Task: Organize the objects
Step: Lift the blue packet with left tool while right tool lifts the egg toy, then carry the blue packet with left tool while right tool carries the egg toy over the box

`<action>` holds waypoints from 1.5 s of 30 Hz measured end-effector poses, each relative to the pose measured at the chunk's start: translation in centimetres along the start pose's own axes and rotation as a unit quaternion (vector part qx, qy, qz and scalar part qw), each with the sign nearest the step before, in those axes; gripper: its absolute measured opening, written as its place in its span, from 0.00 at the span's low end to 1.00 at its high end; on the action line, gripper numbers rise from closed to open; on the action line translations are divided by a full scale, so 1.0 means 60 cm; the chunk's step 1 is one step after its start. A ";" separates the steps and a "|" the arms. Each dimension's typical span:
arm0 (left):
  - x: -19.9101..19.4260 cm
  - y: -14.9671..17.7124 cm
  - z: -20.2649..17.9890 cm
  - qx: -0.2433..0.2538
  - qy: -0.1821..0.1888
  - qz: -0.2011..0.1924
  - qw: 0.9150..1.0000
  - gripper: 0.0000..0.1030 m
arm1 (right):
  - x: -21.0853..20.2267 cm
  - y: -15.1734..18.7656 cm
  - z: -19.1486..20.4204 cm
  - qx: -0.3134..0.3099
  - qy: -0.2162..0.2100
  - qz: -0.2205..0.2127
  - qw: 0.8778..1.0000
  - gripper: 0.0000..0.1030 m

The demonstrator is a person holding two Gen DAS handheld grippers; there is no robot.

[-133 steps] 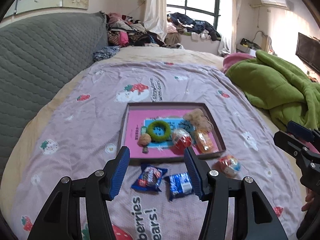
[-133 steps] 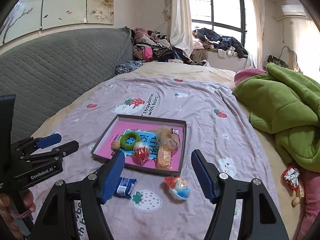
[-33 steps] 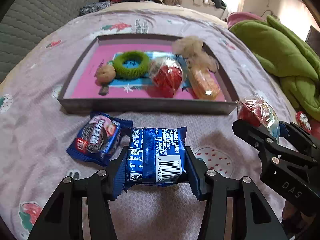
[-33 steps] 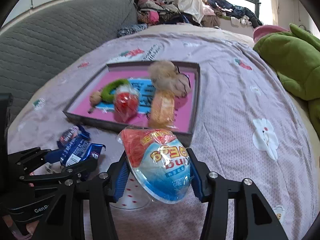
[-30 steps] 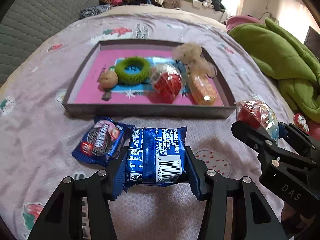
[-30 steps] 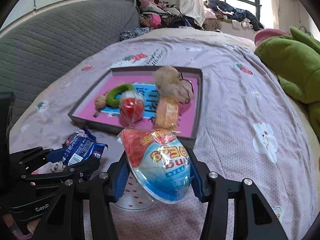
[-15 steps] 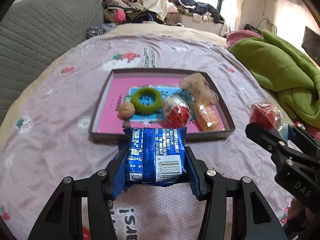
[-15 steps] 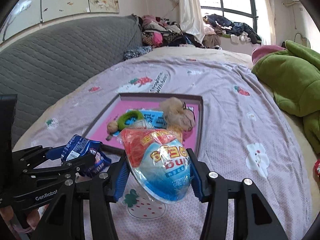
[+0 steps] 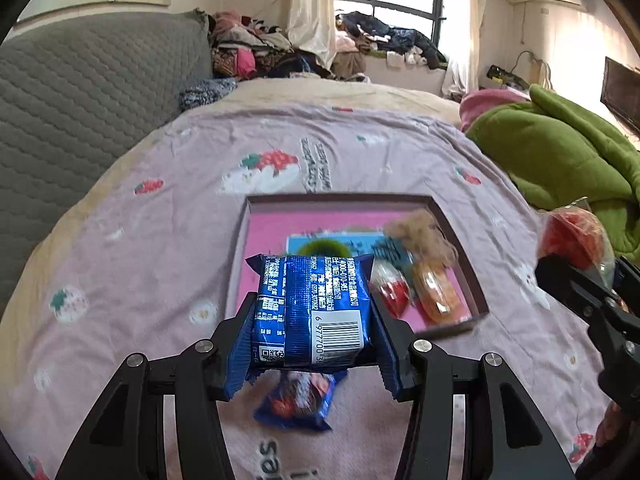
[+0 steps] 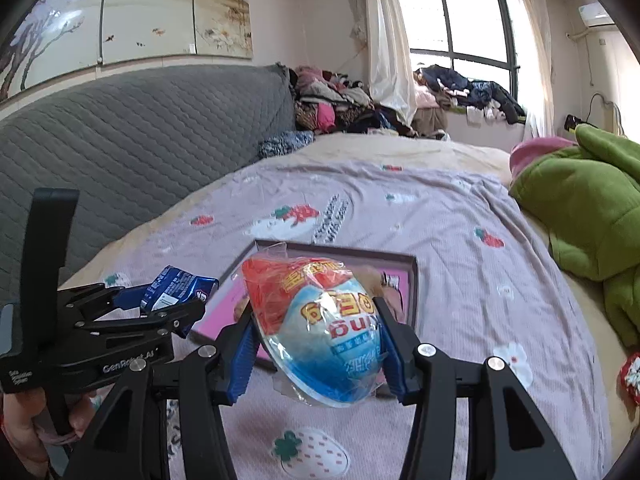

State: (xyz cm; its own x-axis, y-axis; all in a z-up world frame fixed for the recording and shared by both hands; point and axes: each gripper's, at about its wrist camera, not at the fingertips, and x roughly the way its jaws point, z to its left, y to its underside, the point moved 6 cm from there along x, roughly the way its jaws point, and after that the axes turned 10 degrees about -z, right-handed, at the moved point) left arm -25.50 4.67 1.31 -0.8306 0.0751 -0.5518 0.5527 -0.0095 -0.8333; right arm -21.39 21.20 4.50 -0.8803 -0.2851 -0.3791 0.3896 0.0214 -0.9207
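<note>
My left gripper (image 9: 312, 328) is shut on a blue snack packet (image 9: 312, 312) and holds it in the air in front of the pink tray (image 9: 264, 236). My right gripper (image 10: 316, 344) is shut on a red and blue egg-shaped candy pack (image 10: 320, 320), also raised before the tray (image 10: 412, 276). The tray holds a green ring (image 9: 324, 246), a brown plush toy (image 9: 420, 232), a red egg pack (image 9: 390, 288) and an orange packet (image 9: 438, 292). A second blue cookie packet (image 9: 300, 398) lies on the bedspread below my left gripper.
The tray rests on a lilac strawberry-print bedspread (image 9: 160, 240). A green blanket (image 9: 560, 160) is heaped at the right. A grey quilted headboard (image 10: 120, 140) runs along the left. Piled clothes (image 9: 280, 52) lie at the far end under the window.
Both grippers have shut on their items and lifted them off the bedspread. In the last second they rose higher and the tray now looks farther away and lower.
</note>
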 end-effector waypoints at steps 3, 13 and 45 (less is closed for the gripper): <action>0.009 -0.021 0.013 0.000 0.000 -0.012 1.000 0.52 | 0.005 -0.017 0.002 -0.004 0.001 -0.015 1.000 0.52; 0.046 -0.062 0.041 0.001 0.001 -0.031 1.000 0.52 | 0.030 -0.026 -0.003 0.002 0.002 -0.030 1.000 0.52; 0.189 -0.042 0.097 0.005 0.007 -0.056 0.998 0.53 | 0.239 -0.031 0.045 0.007 0.034 -0.031 0.999 0.52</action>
State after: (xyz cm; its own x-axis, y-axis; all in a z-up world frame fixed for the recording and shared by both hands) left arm -36.71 -0.24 -3.01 -0.8861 0.0906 -0.4545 0.4555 -0.0104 -0.8902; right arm -34.00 14.51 1.04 -0.9186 -0.2206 -0.3279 0.3380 -0.0084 -0.9411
